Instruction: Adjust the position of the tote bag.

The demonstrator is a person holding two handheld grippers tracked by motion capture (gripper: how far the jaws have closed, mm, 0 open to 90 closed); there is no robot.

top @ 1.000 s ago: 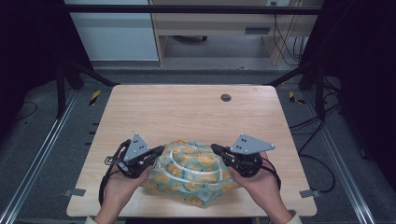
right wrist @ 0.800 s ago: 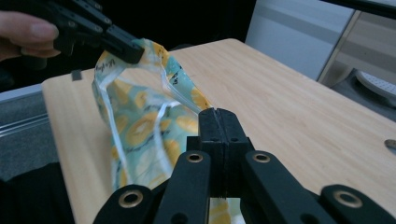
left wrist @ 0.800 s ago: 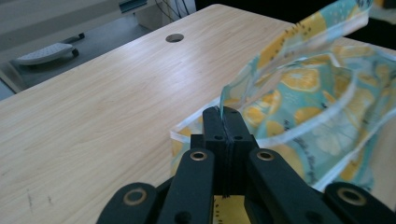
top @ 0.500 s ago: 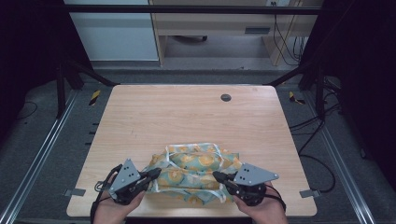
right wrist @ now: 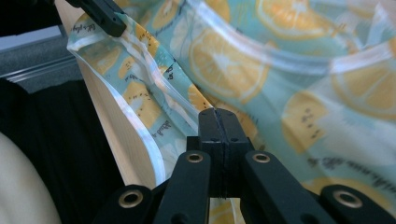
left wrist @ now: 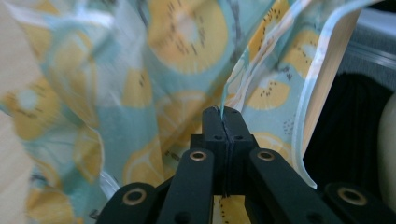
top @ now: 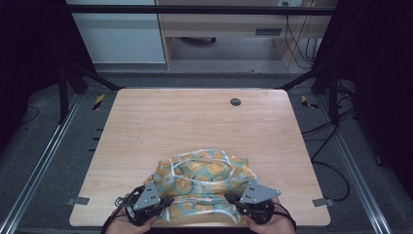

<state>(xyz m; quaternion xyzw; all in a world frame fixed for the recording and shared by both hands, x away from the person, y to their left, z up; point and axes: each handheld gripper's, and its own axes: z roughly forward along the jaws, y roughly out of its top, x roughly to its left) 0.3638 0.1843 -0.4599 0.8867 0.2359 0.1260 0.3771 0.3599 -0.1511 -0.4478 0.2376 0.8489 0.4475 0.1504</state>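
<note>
A teal cloth printed with orange and lemon slices and edged in white lies bunched at the table's near edge. My left gripper is shut on its near left hem, and the cloth fans out above the closed jaws. My right gripper is shut on the near right hem; the cloth spreads ahead of its jaws. The left gripper's jaw tip shows at the top left of the right gripper view, pinching the same white border. Part of the cloth hangs over the table's edge.
The wooden table stretches bare beyond the cloth. A small dark round grommet sits near its far edge. Metal rails run along both sides, and a cabinet stands behind the table.
Both grippers have pulled back toward the near edge, dragging the cloth with them. The cloth has gone from a rounded heap to a flatter spread reaching over the edge.
</note>
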